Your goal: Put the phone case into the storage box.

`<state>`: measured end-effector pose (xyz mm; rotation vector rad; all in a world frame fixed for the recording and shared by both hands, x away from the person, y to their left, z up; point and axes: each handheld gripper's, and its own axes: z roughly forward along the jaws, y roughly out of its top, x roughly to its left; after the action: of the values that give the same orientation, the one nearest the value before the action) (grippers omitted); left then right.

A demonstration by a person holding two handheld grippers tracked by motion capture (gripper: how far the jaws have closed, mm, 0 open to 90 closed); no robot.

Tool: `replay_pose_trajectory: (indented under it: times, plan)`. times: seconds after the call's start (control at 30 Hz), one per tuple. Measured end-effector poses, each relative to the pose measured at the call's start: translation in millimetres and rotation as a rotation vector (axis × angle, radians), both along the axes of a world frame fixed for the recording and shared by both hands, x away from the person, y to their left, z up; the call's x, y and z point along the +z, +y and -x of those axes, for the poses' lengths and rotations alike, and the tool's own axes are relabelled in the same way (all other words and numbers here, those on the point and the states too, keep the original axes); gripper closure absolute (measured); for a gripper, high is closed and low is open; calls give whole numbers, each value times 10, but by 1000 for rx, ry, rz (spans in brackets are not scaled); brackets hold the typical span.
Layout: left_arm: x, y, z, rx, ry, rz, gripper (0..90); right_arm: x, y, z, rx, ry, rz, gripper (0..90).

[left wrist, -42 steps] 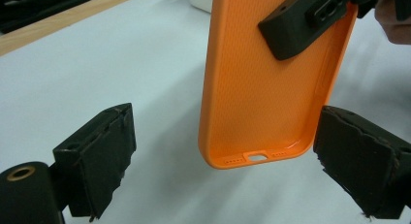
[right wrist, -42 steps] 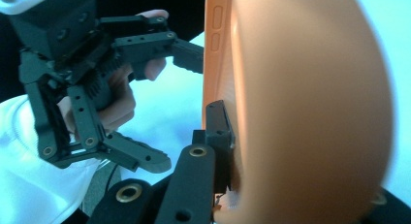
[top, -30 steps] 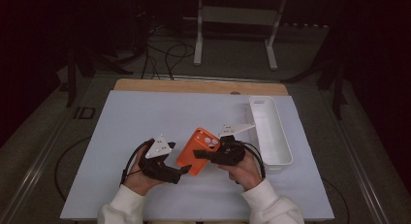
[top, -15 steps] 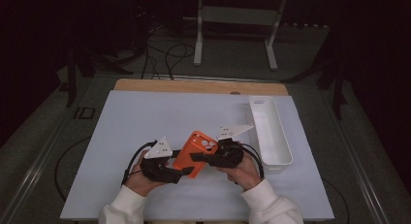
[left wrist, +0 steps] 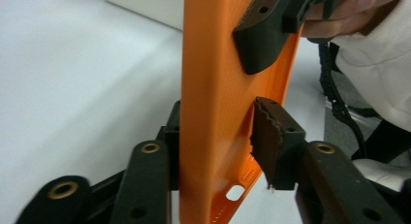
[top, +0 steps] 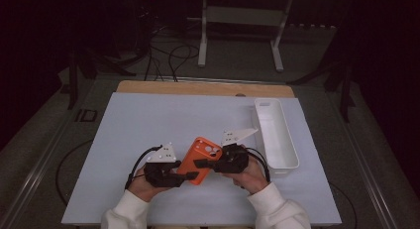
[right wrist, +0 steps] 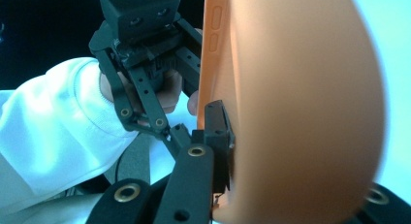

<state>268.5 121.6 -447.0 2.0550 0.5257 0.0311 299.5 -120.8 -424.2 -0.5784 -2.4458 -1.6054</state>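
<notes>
Your left claw has just been closing on the orange phone case; your right claw clamps its right side above the counter.

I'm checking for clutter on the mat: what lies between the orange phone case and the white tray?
In the high view, the right gripper and its hand lie between the orange phone case and the white tray; otherwise bare mat.

White knit sleeves cover both forearms. Each black gripper has pierced jaw links with brass-ringed pivots, a pale three-cornered top plate and a black trailing cable.
</notes>
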Motion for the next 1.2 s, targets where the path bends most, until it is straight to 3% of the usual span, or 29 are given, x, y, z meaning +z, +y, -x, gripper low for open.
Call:
replay_pose_trajectory:
  times: [0.13,0.43,0.67,0.83,1.0,1.2]
  plan:
    - [-4,17,5,-12,10,17,711,-4,-15,-10,11,-1,-6,836]
    - [-17,14,17,-18,7,10,851,-16,-13,-24,11,2,-4,706]
    - [-14,15,35,12,-2,19,854,-19,-17,-42,-18,11,-23,635]
    - [-25,-4,39,33,-7,-3,855,-14,-31,-56,-66,16,-40,528]
    - [-32,-31,57,36,-20,-21,854,-9,-43,-53,-108,14,-26,443]
    - [-15,-9,51,88,-38,-20,854,-8,-44,-35,-133,0,-10,401]
